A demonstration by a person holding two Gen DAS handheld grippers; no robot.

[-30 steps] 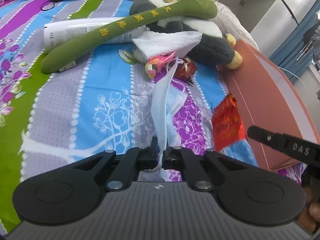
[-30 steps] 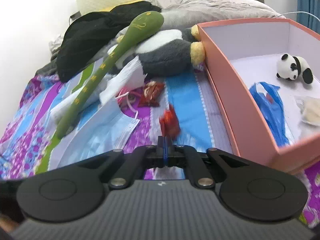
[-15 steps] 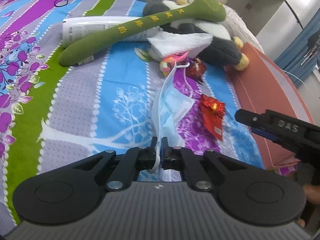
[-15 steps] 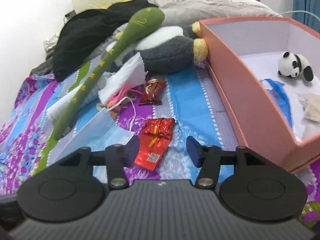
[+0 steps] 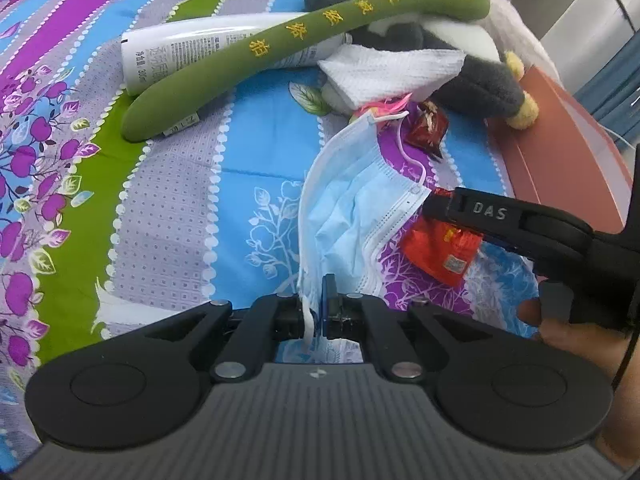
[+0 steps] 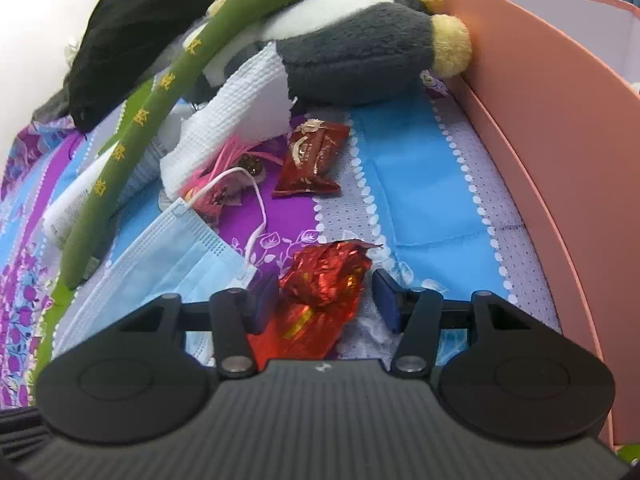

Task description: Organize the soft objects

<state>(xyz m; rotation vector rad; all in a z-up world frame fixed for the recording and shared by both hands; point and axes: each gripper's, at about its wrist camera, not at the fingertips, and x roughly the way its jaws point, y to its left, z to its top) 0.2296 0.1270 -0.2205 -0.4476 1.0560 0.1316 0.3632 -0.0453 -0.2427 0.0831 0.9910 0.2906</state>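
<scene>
My left gripper (image 5: 316, 312) is shut on the near edge of a light blue face mask (image 5: 352, 208) that lies on the bedspread. My right gripper (image 6: 324, 300) is open, its fingers on either side of a crumpled red foil packet (image 6: 324, 284); the packet also shows in the left wrist view (image 5: 440, 248) under the right gripper's finger (image 5: 480, 212). The mask shows in the right wrist view (image 6: 168, 252) to the left of the packet. A pink box (image 6: 552, 112) stands at the right.
A grey and white plush penguin (image 6: 352, 52), a long green plush stick (image 5: 288, 44), a white cloth (image 5: 392, 72), a white tube (image 5: 188, 48), a dark red snack wrapper (image 6: 312, 156) and a small pink toy (image 5: 384, 106) lie further back on the striped bedspread.
The right gripper opened, dropped the red packet onto the bed and lowered around it. The left gripper lowered the mask, which now lies spread on the bedspread.
</scene>
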